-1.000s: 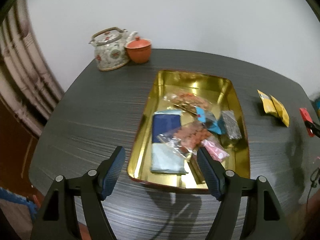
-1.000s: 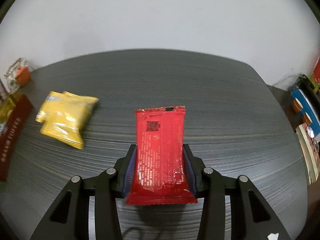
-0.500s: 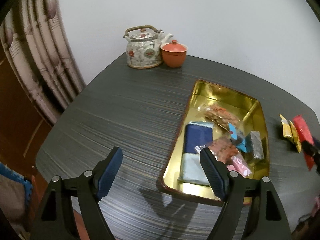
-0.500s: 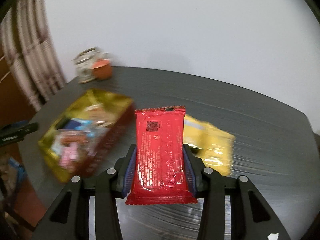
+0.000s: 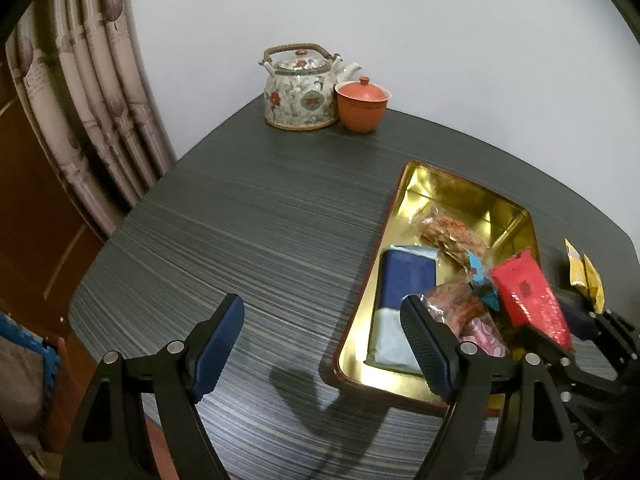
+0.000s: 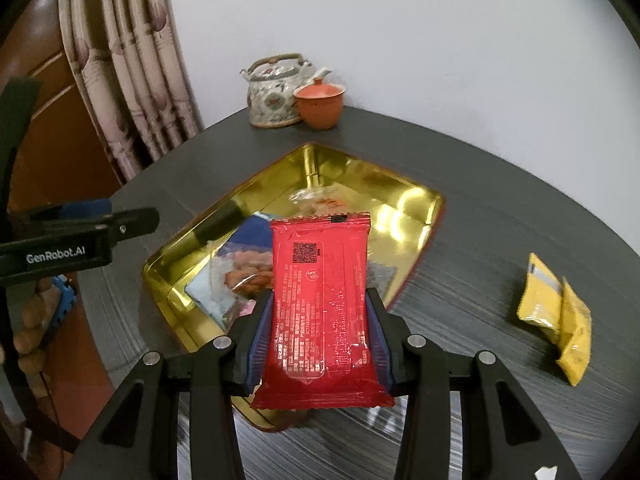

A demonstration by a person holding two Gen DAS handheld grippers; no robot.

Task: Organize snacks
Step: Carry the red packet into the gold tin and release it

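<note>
The right gripper (image 6: 320,332) is clamped on a red snack packet (image 6: 322,304), its blue pads pressing the packet's two long edges, and holds it upright over the near part of a gold tray (image 6: 408,208) that sits on the dark striped table (image 6: 500,216). In the left wrist view the same packet (image 5: 528,292) shows at the tray's right side, above the snacks already lying inside. The tray (image 5: 456,192) holds a dark blue packet (image 5: 406,276) with a pale blue one (image 5: 390,340) just nearer, a clear bag of orange-brown pieces (image 5: 448,232) farther back, another clear bag of reddish pieces (image 5: 456,304) and a small pink wrapper (image 5: 486,336) close to the near rim. The left gripper (image 5: 320,344) hangs with its jaws wide apart and nothing between them, over bare table left of the tray; its jaws have just been opening. Two yellow packets (image 6: 556,308) lie together on the table to the right of the tray, apart from it. At the far edge of the table a flowered teapot (image 5: 300,88) stands touching a lidded orange cup (image 5: 362,104), with a patterned curtain (image 5: 92,92) hanging at the left.
</note>
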